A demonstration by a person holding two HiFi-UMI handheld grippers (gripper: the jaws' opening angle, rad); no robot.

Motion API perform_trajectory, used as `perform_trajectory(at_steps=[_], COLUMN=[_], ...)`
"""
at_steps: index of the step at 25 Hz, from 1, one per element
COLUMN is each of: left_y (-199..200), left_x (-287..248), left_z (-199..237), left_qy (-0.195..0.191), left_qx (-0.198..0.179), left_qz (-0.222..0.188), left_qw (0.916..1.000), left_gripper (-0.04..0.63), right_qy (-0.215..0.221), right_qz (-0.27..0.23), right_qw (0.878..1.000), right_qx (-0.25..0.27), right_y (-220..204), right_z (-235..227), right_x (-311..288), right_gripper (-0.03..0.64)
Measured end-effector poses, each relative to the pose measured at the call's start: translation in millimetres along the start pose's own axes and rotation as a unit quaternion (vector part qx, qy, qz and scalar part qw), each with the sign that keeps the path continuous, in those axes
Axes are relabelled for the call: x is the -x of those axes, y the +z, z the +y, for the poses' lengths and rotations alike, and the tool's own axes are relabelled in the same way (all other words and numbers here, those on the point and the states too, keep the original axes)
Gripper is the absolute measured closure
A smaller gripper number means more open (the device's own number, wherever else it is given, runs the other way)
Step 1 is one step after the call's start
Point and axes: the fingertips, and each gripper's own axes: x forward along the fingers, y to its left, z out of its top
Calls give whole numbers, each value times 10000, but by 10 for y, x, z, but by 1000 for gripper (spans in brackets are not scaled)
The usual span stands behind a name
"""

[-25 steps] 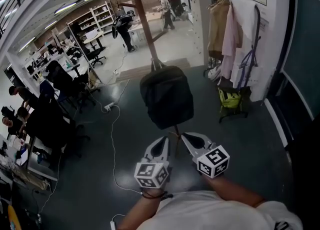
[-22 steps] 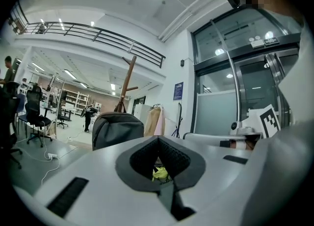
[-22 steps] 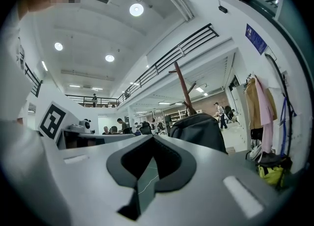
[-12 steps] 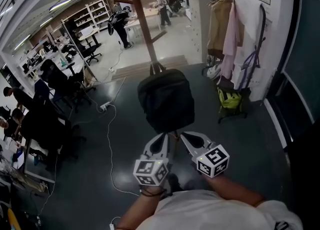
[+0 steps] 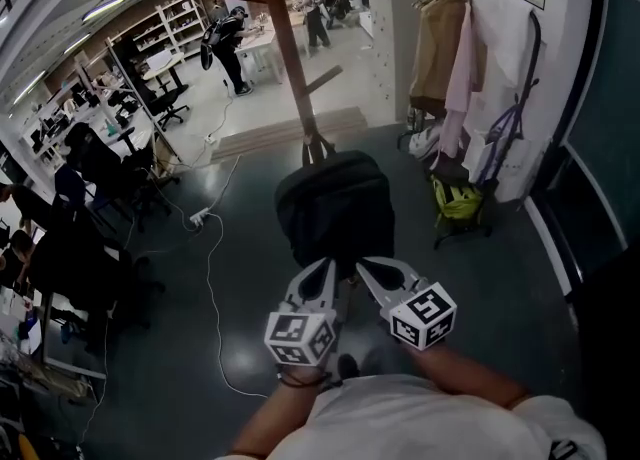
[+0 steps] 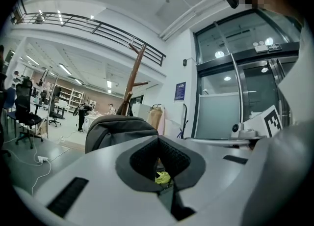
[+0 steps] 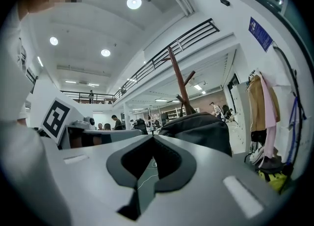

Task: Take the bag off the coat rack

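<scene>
A black backpack [image 5: 335, 210] hangs by its top handle from a tall wooden coat rack [image 5: 285, 48]. Both grippers are held side by side just below and in front of the bag, their tips at its lower edge. My left gripper [image 5: 324, 270] is shut with nothing in it, and so is my right gripper [image 5: 364, 266]. The left gripper view has the shut left gripper [image 6: 158, 139] with the backpack [image 6: 120, 127] and the rack [image 6: 133, 72] just beyond it. In the right gripper view the shut right gripper [image 7: 153, 138] points past the backpack [image 7: 201, 127] and the rack [image 7: 179, 80].
Coats [image 5: 450, 58] hang on the right wall above a yellow-green bag [image 5: 458, 198] on a small stand. A white cable with a power strip [image 5: 200, 216] runs over the dark floor at left. Office chairs and desks [image 5: 100, 178] fill the left side; people stand far back.
The view has come closer to the rack: the backpack now reaches down to the gripper tips. Both grippers stay shut and side by side.
</scene>
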Motion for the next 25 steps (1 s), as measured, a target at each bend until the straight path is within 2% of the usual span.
perform_trajectory(at_steps=[14, 25], left_y=[400, 582], left_x=[-549, -857], left_z=[858, 1241], left_qy=[-479, -956], left_qx=[-10, -132], left_qz=[36, 46], left_qw=[9988, 9953], left_gripper=[589, 589], right_qy=[-511, -1058], right_qz=[-42, -205], right_qw=[9986, 9938], right_qx=[108, 283], right_y=[249, 411], right_z=[-289, -546], right_x=[-1031, -1465], right_gripper=[614, 604])
